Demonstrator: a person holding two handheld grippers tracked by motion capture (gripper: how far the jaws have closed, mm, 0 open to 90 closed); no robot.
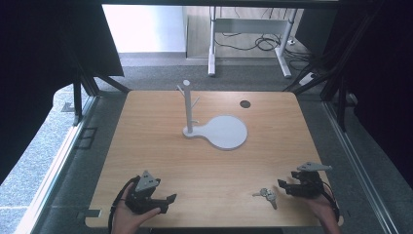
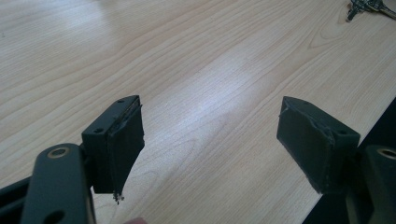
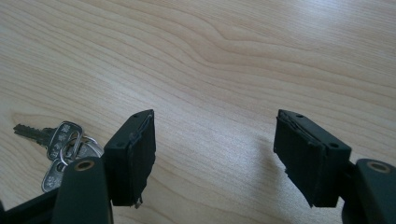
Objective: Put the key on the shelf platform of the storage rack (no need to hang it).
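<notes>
the small bunch of silver metal keys on a ring [image 1: 266, 195] lies flat on the light wooden table [image 1: 160, 146], near the near edge and right of centre, just left of the right gripper [image 1: 283, 185] and well apart from the left gripper [image 1: 171, 200]. the right gripper is released: in the right gripper view its jaws stand wide with bare table between them, and the keys [image 3: 63, 149] sit just outside the left-hand jaw, not touched. the left gripper rests at the near left, likewise released, nothing between its jaws; the keys [image 2: 369, 7] appear far off in its view. the white peg stand on its round flat base [image 1: 216, 129] stands at the table centre, farther away. handling estimate: the bunch is light, rigid and smooth, with loose parts that pivot on the ring; it lies low, so flat pads may slide over it. recommended hold: across the stacked key heads beside the ring, where the metal is thickest, leaving the blades free to hang.
</notes>
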